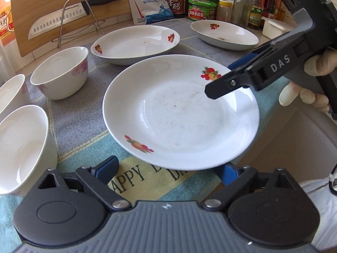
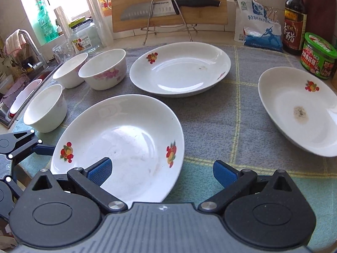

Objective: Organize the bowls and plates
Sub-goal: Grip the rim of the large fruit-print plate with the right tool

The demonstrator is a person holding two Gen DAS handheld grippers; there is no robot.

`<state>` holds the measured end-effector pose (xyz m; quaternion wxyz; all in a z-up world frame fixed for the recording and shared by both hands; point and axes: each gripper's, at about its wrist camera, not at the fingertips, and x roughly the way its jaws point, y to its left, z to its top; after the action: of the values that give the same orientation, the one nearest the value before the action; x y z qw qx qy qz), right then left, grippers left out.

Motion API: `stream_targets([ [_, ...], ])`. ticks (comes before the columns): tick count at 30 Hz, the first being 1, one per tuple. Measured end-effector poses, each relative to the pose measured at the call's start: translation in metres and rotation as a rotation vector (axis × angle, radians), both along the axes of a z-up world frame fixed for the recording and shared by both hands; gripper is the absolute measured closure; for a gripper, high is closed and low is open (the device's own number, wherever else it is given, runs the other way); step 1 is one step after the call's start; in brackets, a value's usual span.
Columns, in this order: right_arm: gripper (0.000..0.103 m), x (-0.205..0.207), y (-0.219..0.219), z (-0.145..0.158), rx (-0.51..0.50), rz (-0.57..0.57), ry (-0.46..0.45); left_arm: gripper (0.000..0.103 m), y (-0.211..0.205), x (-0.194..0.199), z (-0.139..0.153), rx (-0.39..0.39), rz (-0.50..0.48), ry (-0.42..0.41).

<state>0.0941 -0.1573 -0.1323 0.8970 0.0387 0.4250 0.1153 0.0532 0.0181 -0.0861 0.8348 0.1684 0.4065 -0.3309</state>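
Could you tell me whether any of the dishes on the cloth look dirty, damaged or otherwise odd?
Yes: the right-hand plate has a brownish, speckled dried stain in its centre. The near plate shows faint smears, and the far plate a small mark. No chips or cracks are visible.

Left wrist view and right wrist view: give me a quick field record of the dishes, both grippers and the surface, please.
plates: three white ceramic plates with fruit decals; nearest plate, middle plate, far-right plate with a dark stain
bowls: three white ceramic bowls at left, unstacked
left gripper: jaws open, at nearest plate's rim
right gripper: jaws open, over the nearest plate's edge
surface: grey and teal cloth mat
stacking: none yet
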Motion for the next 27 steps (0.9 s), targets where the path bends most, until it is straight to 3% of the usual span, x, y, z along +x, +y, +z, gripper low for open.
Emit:
stream_targets([
  [11,0.000,0.014,0.017,-0.005,-0.070,-0.016,0.064,0.000,0.006,0.005,-0.005,-0.050,-0.098,-0.042],
  [21,0.000,0.015,0.007,-0.003,0.002,-0.041,0.060,0.000,0.010,0.001,-0.007,-0.082,-0.102,-0.080],
  [27,0.000,0.023,0.007,0.004,0.061,0.126,0.111,0.000,0.011,0.002,-0.008,-0.093,-0.124,-0.087],
])
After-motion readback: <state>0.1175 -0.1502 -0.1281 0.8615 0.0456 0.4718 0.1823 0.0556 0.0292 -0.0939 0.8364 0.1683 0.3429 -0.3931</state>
